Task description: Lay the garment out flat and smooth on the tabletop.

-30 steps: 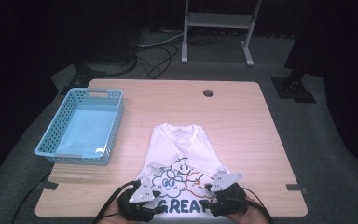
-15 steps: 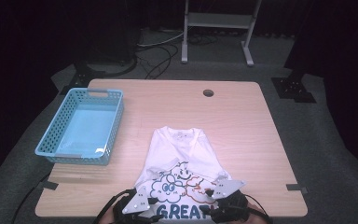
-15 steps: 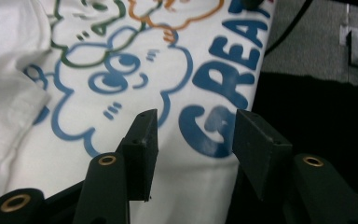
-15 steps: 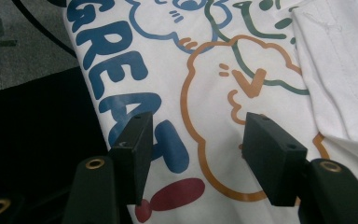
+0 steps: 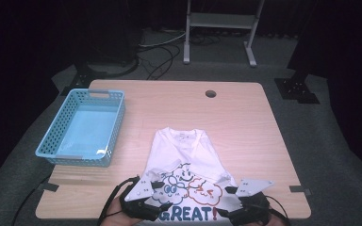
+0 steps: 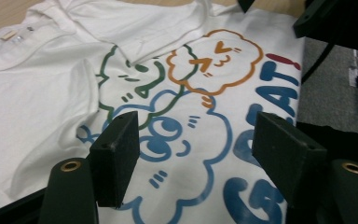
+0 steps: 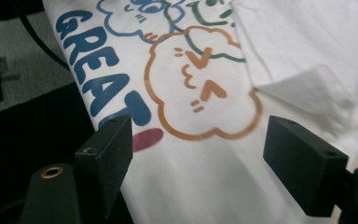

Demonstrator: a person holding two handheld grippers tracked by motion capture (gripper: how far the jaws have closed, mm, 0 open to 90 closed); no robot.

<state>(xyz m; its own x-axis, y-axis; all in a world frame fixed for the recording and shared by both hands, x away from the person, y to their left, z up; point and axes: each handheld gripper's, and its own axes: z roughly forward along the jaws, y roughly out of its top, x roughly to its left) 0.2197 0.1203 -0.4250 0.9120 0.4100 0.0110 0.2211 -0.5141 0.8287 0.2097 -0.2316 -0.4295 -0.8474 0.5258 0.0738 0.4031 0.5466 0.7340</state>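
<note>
A white T-shirt printed with cartoon clouds and "GREAT!" lies flat on the wooden table, sleeves folded in and hem at the near edge. My left gripper hovers over the hem's left part; its jaws have just been opening. In the left gripper view it stands wide above the blue cloud of the T-shirt, pads clear of the cloth. My right gripper, also just opening, is over the hem's right part. In its own view it spans the orange cloud on the T-shirt without gripping.
A light blue plastic basket stands at the table's left side. A round cable hole is near the far edge. Beyond the table a metal stand and cables sit on the dark floor.
Both grippers drew back toward the near edge of the table. The right one then slid to the right, away from the left one. The shirt stays where it lay.
</note>
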